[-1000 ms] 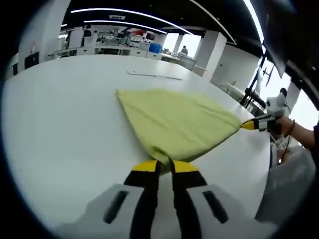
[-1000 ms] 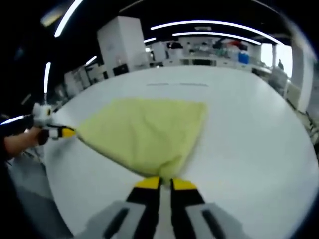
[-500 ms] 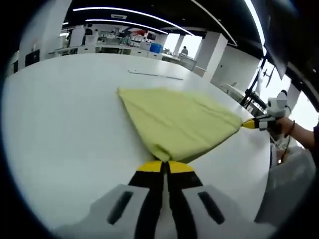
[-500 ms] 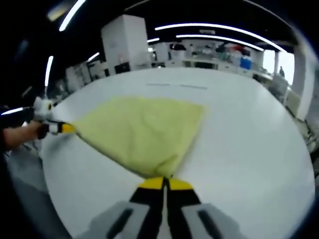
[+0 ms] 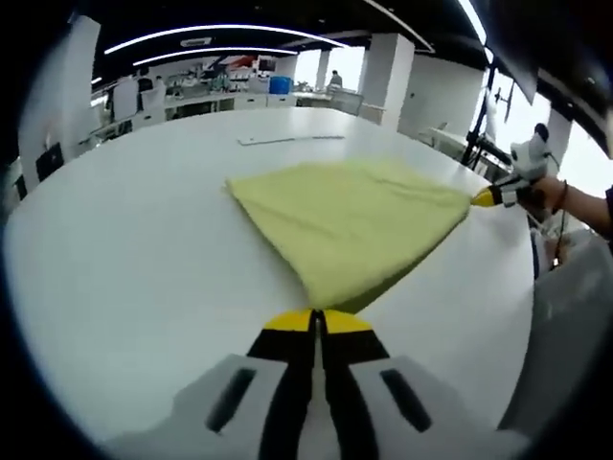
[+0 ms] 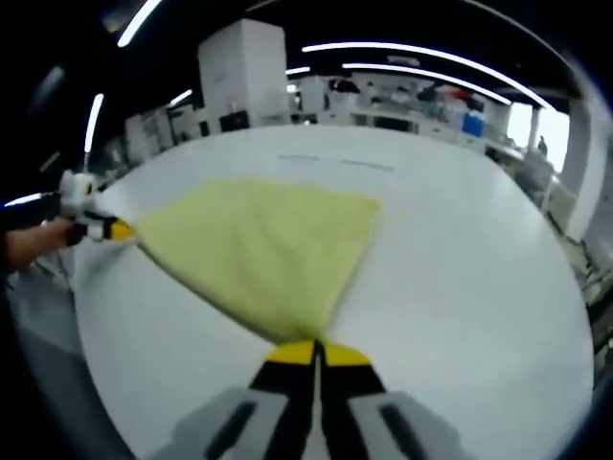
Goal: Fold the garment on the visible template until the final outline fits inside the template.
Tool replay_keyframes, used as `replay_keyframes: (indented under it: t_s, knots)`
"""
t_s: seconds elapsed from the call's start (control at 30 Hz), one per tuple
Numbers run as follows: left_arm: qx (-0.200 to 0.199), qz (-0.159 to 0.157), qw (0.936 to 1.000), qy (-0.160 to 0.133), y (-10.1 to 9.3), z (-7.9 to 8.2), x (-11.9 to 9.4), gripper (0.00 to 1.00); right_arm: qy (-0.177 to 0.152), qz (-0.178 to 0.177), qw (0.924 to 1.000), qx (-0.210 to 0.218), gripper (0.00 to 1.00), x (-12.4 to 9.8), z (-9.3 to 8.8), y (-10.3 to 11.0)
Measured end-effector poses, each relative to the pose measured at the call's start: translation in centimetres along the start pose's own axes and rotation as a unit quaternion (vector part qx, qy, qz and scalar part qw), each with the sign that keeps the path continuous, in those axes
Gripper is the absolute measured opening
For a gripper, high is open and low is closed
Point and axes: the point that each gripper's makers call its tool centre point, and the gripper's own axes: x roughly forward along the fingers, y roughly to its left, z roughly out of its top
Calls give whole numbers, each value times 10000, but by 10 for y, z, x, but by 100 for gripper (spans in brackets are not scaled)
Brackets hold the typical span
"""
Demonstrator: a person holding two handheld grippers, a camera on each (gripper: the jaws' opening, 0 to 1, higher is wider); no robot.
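Left gripper [image 5: 317,316] and right gripper [image 6: 315,346], spread 1.0 s ago, now pinch 1 near corner each of the yellow garment [image 5: 350,220] | Grasps look secured; fold can begin | Cloth: soft, matte, lightly creased, fanning ahead of each pair of jaws on the smooth white table [image 5: 124,259]; template line [image 5: 287,140] lies beyond it
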Motion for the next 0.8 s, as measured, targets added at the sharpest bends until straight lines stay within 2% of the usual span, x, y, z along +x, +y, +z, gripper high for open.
replay_keyframes:
  t_s: [0.8]
  knots:
    - [206, -26, 9991, 381, -15, -17, -7, 0, 255, 47, 9997, 0, 0, -7, -20, 2]
